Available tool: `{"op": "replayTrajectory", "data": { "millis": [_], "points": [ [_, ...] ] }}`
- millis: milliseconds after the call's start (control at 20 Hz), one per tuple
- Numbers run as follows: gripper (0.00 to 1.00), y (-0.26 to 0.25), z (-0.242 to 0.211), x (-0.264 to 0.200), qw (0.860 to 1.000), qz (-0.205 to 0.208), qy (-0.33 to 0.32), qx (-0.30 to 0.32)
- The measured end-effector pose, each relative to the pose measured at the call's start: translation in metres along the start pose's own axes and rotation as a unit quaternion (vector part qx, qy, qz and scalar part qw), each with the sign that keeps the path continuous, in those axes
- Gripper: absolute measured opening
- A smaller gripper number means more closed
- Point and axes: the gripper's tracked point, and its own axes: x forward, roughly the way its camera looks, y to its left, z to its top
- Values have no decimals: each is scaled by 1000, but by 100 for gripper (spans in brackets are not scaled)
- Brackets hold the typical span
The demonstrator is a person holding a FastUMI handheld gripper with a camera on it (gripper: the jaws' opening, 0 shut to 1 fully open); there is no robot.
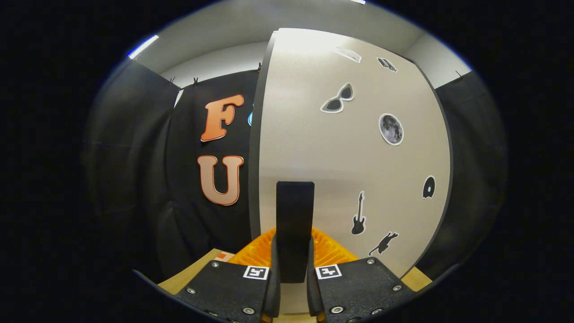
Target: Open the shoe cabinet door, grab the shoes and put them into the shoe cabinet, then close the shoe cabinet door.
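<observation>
Between the fingers of my hand-held gripper (293, 287) stands a dark, flat upright handle (294, 224), and both fingers look pressed against its sides, so I judge the grip nearly closed on it. Just beyond, a ribbed orange plastic piece (329, 251) sits low on the pale wooden table (197, 269). Past that rises the off-white, dark-edged shoe cabinet door (323, 152), dotted with small black stickers. Stiff and light, I judge, that door should swing easily; the handle is the right hold.

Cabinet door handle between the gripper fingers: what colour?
Black, on the pale beige cabinet door; handle shows best in the gripper view.
</observation>
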Motion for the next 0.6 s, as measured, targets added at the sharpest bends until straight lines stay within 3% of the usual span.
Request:
{"op": "replayTrajectory", "data": {
  "millis": [600],
  "points": [
    [19,-25,-1,-81,997,76,18,19]
  ]
}}
